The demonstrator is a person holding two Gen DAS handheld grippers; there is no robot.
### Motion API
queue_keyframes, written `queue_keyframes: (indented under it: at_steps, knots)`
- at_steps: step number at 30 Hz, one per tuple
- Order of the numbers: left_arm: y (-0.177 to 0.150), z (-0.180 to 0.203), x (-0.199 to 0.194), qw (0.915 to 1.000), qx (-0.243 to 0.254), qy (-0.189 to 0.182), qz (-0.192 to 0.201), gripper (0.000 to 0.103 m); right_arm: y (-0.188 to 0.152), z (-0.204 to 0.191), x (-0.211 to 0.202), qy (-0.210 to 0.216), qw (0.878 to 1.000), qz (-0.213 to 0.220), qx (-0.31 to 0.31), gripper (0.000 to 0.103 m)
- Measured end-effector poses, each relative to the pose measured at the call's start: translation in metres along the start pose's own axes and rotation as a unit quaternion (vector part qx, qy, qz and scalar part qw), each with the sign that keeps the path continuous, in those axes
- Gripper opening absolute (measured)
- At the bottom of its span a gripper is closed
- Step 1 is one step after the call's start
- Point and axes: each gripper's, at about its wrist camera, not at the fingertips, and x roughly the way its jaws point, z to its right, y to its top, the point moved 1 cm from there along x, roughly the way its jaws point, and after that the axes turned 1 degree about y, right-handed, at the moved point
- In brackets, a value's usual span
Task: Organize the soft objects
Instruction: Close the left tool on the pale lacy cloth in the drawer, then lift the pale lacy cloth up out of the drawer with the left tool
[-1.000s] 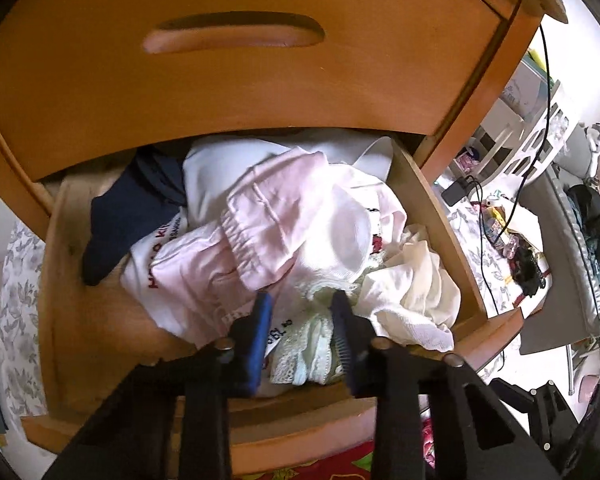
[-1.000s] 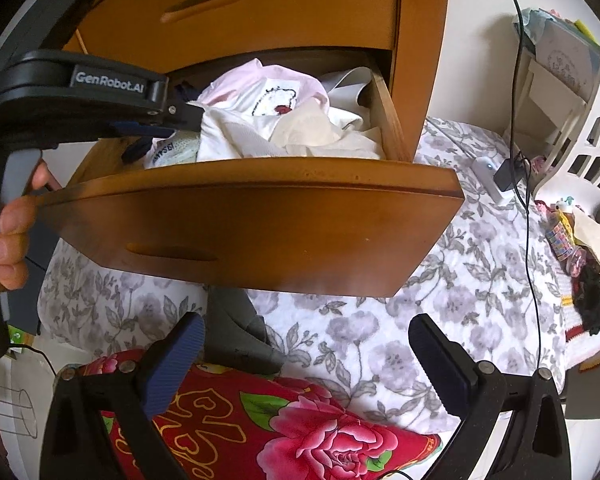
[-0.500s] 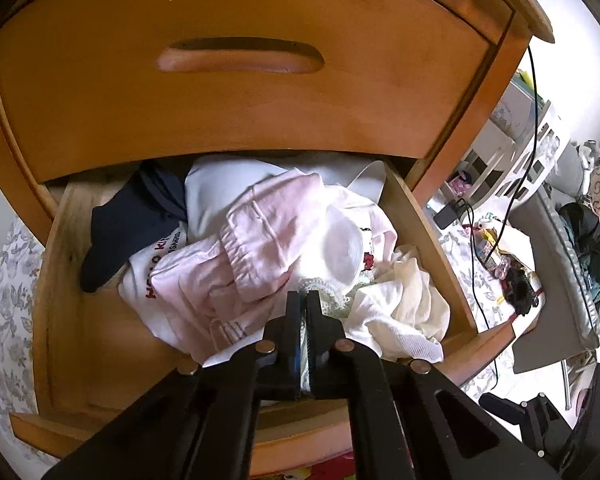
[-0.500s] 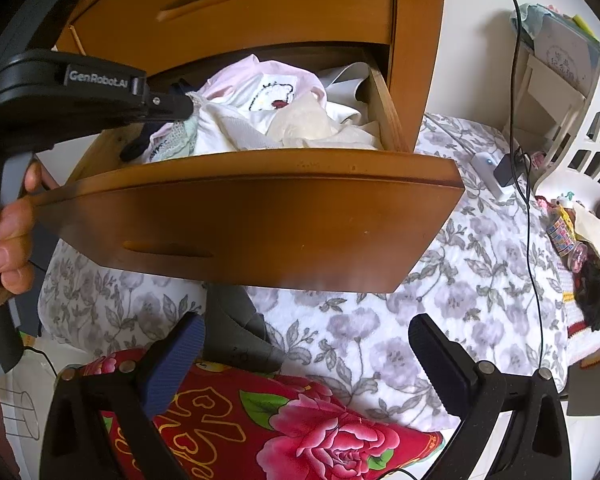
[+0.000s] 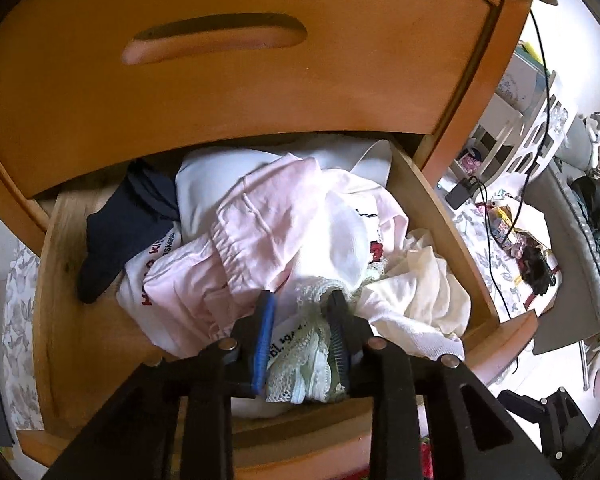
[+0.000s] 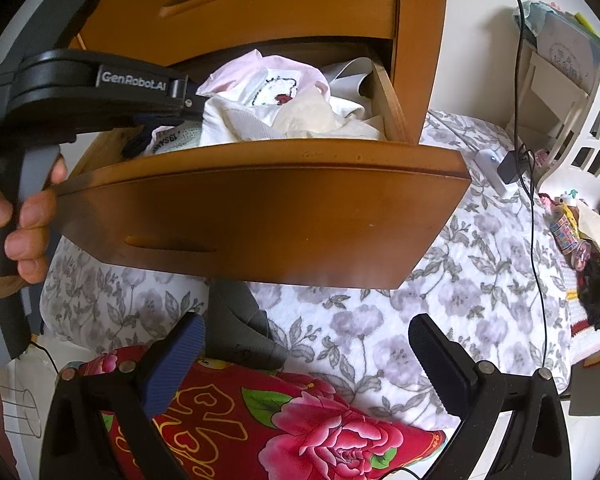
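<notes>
Left hand-held gripper (image 5: pixel 300 316), jaws opening around a limp, featherlight lace garment (image 5: pixel 304 356) at the open drawer's (image 5: pixel 440 216) six o'clock edge; bunched lace offers purchase. Right hand-held gripper (image 6: pixel 304 356) gapes empty.

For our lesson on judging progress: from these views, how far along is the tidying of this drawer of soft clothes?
Early on. Done: the wooden drawer is pulled out. In hand: the left gripper, jaws opening, has a pale green lace garment between them. Left: the pink garment, cream cloth and navy item lie rumpled and unfolded. The right gripper hangs open and empty below the drawer.
</notes>
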Motion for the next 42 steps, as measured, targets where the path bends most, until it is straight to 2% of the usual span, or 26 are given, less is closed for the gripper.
queue_keyframes:
  at_steps: [5, 7, 11, 15, 20, 27, 42]
  knots:
    - [-0.001, 0.005, 0.003, 0.9999, 0.014, 0.006, -0.001, 0.028, 0.0, -0.001, 0.001, 0.002, 1.0, -0.003, -0.001, 0.103]
    - [-0.003, 0.008, 0.004, 0.9997, 0.022, 0.003, -0.006, 0.017, 0.0, -0.002, 0.001, 0.002, 1.0, -0.003, -0.002, 0.103]
    - [-0.006, 0.009, 0.0, 0.9998, 0.018, 0.006, 0.004, 0.01, 0.0, -0.002, 0.001, 0.001, 1.0, -0.002, -0.002, 0.103]
    - [-0.006, -0.001, -0.016, 0.9994, -0.008, 0.005, 0.034, 0.002, 0.0, -0.001, -0.001, 0.0, 1.0, 0.0, -0.002, 0.103]
    - [-0.008, -0.013, -0.045, 0.9961, -0.031, 0.019, 0.081, 0.002, 0.0, -0.002, -0.006, -0.003, 1.0, 0.004, -0.001, 0.103]
    - [-0.011, -0.019, -0.082, 0.9908, -0.046, 0.01, 0.127, 0.002, -0.001, -0.008, -0.014, -0.003, 1.0, 0.01, -0.008, 0.103]
    - [0.01, -0.025, -0.168, 0.9732, -0.042, 0.018, 0.225, 0.002, -0.002, -0.012, -0.036, -0.008, 0.999, 0.031, -0.012, 0.103]
